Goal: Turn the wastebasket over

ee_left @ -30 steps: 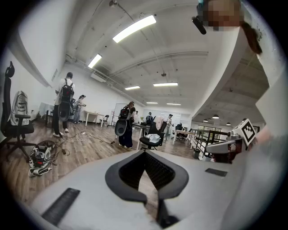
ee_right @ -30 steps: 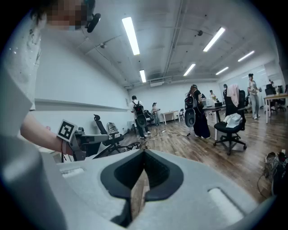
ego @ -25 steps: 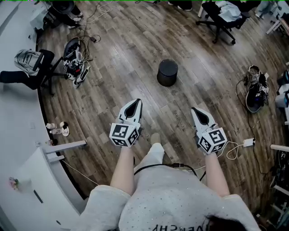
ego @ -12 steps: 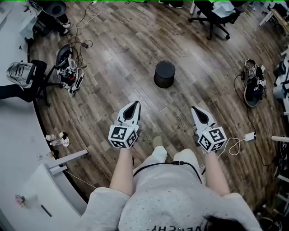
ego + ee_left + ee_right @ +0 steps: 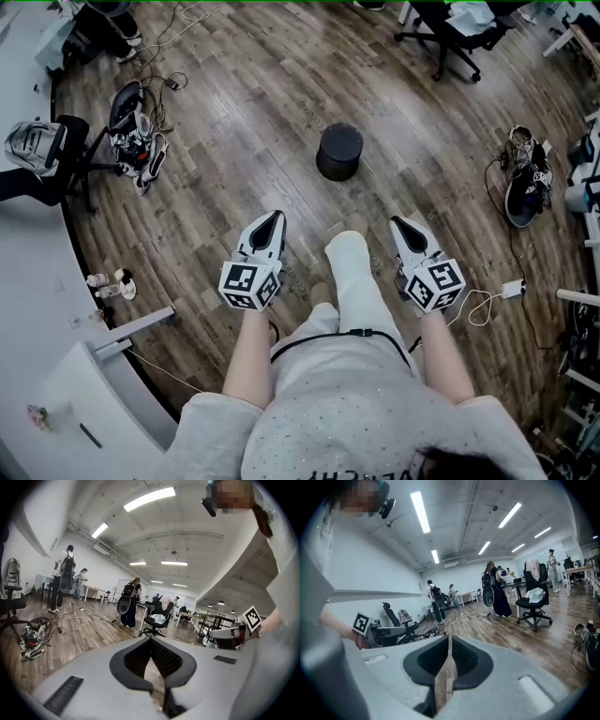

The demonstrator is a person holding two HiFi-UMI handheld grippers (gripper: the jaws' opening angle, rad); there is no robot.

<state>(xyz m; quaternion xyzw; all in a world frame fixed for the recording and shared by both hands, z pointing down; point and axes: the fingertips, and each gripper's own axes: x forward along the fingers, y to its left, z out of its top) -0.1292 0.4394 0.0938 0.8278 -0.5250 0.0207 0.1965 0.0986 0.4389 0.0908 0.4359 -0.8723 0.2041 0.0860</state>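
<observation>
The wastebasket is a small black round bin standing on the wood floor, ahead of both grippers and well apart from them. I cannot tell which end is up. My left gripper is held out low to the left of the person's forward leg, jaws shut and empty; the left gripper view shows its tips meeting. My right gripper is held out to the right of that leg. Its jaws have just been opening and show a narrow gap with nothing in it. The basket shows in neither gripper view.
The person's leg steps forward between the grippers. A heap of cables and gear lies at the left, with a white desk beyond. A black office chair stands at the top right; shoes and a charger at the right.
The person has walked forward: a leg has swung out between the grippers, and both grippers have come a little nearer the wastebasket. The basket stays put.
</observation>
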